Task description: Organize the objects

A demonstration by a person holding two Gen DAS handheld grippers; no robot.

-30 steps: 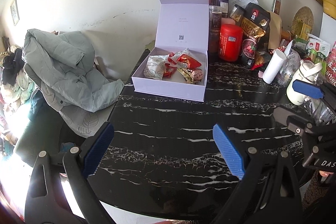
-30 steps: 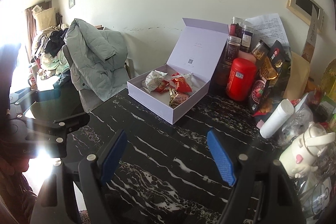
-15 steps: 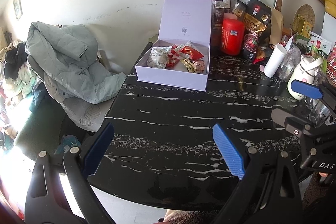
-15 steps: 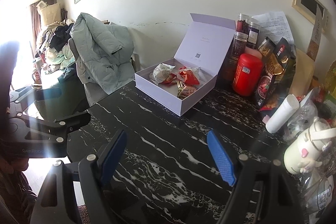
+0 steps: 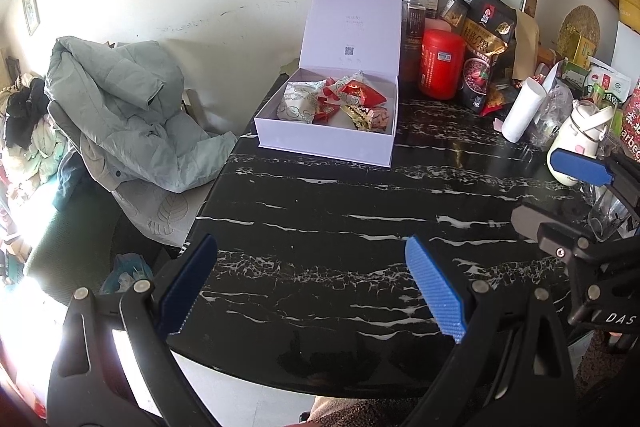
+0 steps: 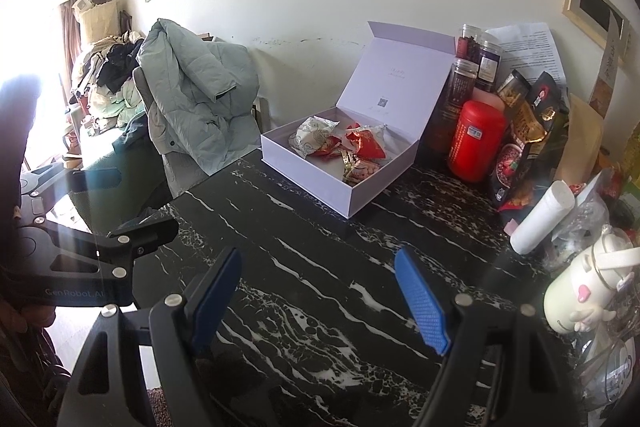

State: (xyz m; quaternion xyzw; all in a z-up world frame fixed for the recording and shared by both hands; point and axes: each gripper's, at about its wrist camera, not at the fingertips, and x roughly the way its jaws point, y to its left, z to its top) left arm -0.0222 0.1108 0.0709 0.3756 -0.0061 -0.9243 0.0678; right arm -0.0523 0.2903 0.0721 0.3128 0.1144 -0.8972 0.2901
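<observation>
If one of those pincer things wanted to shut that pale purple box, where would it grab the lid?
Probably at the lid's free top edge, near the middle, coming from the front over the snack packets. The lid stands about upright, hinged along the back wall of the box, and that thin edge would fit between open gripper fingers. Jars crowd the lid's right side, so approaching there looks awkward.

Strong daylight enters from the left, probably through a window, and burns the lower left of both views to white. In the right wrist view a pale flare streak crosses the left gripper (image 6: 120,183). The black marble table (image 5: 360,207) shines with soft reflections. The centre is sharp; edges curve and darken into a round fisheye border
</observation>
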